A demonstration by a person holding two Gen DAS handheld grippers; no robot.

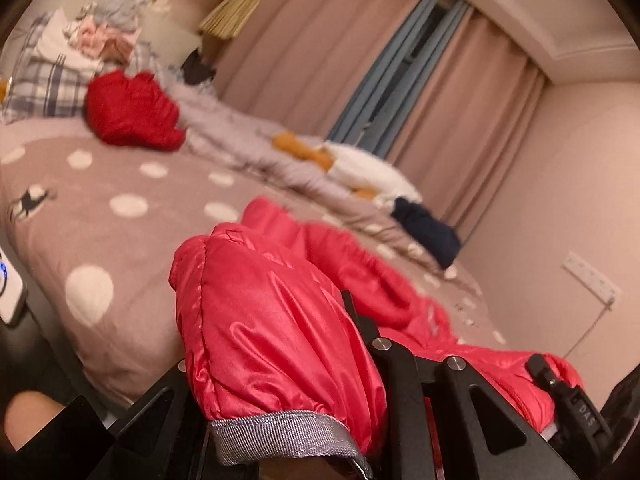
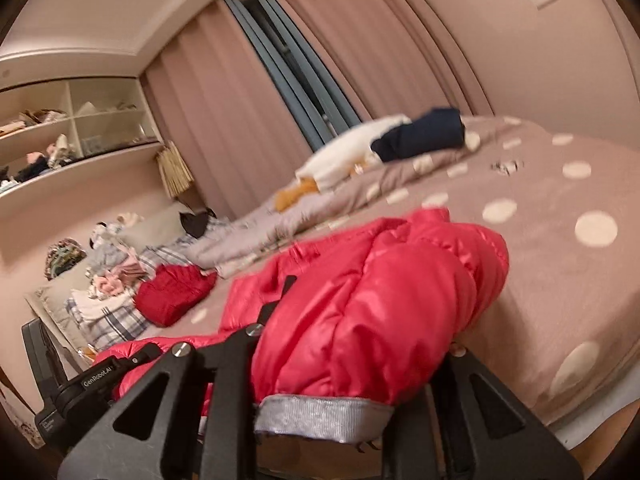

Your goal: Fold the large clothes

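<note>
Grey-cuffed red puffer jacket [image 1: 280, 320] pinched in left gripper [image 1: 320, 364] and right gripper [image 2: 340, 364] — both clamped, draped over dotted bedspread [image 1: 120, 216], darker red garment [image 1: 132, 114], navy garment [image 2: 420, 134], clothes pile [image 1: 108, 28] beyond.

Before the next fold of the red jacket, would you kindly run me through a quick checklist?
1. Left gripper shut on a jacket cuff: ok.
2. Right gripper shut on the other cuff: ok.
3. Jacket body lying flat: not ok, bunched.
4. Bedspread bare beside the jacket: ok.
5. Other red garment apart from it: ok.
6. Zipper closed: cannot tell.
</note>
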